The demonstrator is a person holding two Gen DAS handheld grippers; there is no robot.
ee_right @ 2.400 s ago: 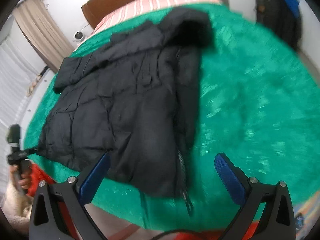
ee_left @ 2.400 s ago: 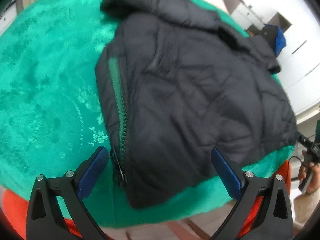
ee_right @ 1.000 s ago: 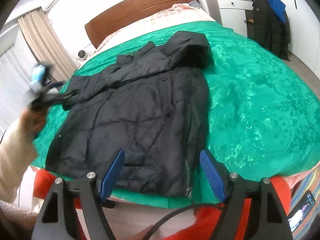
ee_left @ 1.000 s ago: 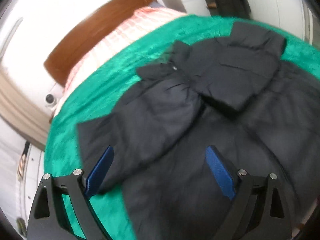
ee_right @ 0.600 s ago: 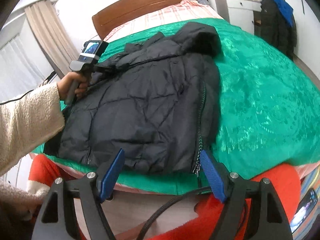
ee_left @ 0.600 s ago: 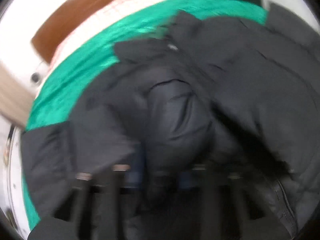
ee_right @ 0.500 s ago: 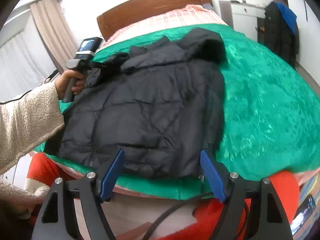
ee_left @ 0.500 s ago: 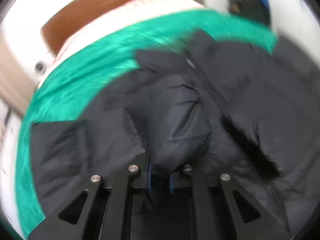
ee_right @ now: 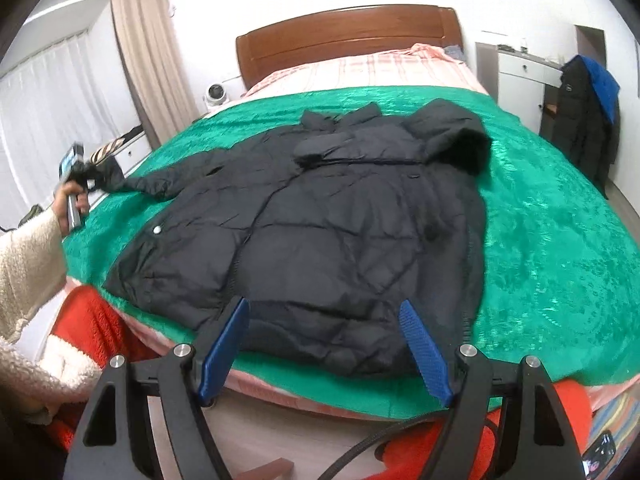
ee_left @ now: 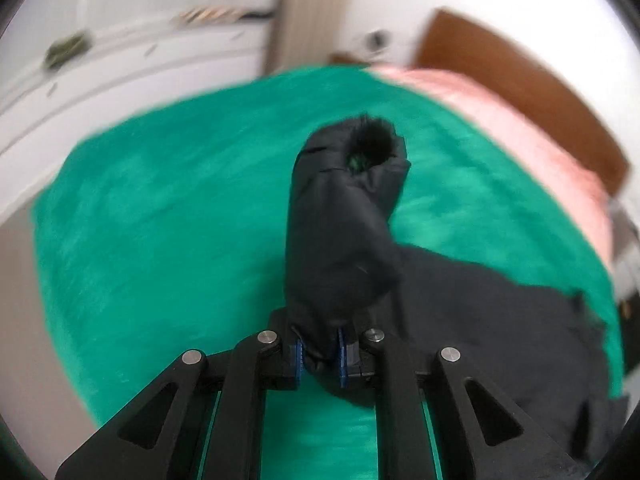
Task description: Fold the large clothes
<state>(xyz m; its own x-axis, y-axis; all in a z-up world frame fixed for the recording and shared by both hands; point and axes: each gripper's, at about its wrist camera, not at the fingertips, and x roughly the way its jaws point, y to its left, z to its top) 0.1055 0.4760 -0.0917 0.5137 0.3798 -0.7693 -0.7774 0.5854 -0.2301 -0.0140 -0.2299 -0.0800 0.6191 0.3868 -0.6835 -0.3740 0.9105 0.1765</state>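
Both jaws differ: left gripper pinches the jacket sleeve, right gripper gapes empty.

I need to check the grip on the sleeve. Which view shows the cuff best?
The left wrist view: the sleeve fills the centre, clamped in the shut left gripper, its dark cuff facing the camera. The right wrist view shows the sleeve only small and far off, stretched from the jacket.

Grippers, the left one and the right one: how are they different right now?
The left gripper is shut, pinching the black jacket's sleeve; the right gripper is open and holds nothing. The left is out by the bed's side edge; the right is above the jacket's hem. Both have blue pads on black arms.
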